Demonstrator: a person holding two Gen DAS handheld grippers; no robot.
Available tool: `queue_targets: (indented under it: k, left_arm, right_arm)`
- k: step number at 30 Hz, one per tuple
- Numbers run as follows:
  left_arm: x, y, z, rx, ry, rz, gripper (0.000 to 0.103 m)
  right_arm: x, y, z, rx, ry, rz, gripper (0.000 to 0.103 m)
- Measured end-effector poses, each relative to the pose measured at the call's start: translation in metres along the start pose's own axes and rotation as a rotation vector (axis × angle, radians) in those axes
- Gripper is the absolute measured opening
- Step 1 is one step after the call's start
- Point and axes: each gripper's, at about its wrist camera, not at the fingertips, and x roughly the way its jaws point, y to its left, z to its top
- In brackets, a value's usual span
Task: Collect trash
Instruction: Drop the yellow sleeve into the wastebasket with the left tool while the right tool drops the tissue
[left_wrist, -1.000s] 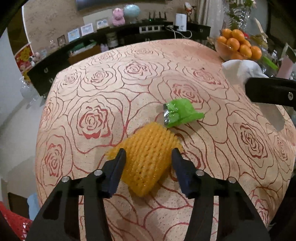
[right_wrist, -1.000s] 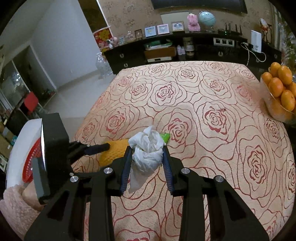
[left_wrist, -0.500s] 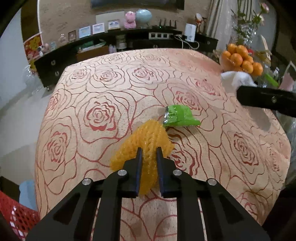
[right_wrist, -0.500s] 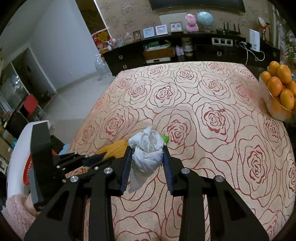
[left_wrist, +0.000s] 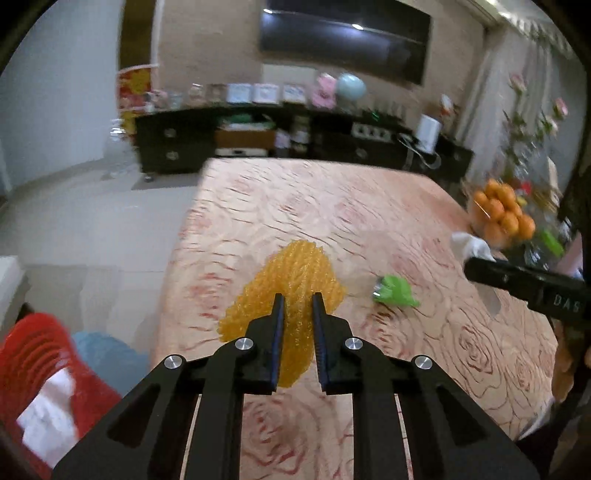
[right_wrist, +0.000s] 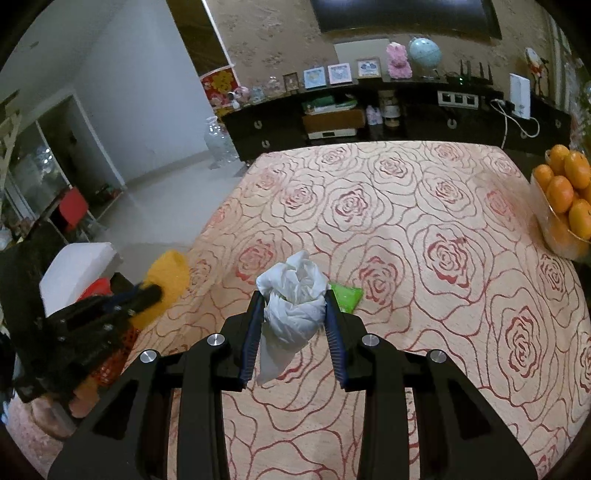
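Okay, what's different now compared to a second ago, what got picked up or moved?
The left gripper closed on the yellow foam fruit net, lifted it off the table and swung it left toward the table edge. Unchanged: the right gripper stays shut on the crumpled white tissue, and the green wrapper lies where it was.

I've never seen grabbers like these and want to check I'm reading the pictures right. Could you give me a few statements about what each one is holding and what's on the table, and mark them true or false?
1. The left gripper is shut on the orange foam fruit net. True.
2. The right gripper is open with nothing in it. False: it grips a crumpled white tissue.
3. The green wrapper lies on the rose-patterned tablecloth. True.
4. The green wrapper is between the left fingers. False: it lies apart, untouched.
5. A bowl of oranges stands at the table's right edge. True.
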Motion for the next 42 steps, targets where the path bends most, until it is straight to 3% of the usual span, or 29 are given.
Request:
queue_targets:
  k: [8, 21, 31, 42]
  left_arm:
    - [-0.053, 0.037, -0.004, -0.096, -0.105, 0.130, 0.014]
    - [-0.106, 0.103, -0.026, -0.221, -0.151, 0.376, 0.014]
    - [-0.122, 0.155, -0.048, -0.302, -0.121, 0.445, 0.014]
    - [-0.115, 0.179, -0.066, -0.339, -0.054, 0.451, 0.014]
  right_arm:
    - [0.001, 0.031, 0.004, -0.040, -0.020, 0.037, 0.032]
    - [0.011, 0.126, 0.006, -0.201, -0.026, 0.186, 0.032]
    - [0.042, 0.225, -0.013, -0.356, 0.060, 0.378, 0.033]
    - [0.075, 0.282, -0.029, -0.437, 0.152, 0.433, 0.033]
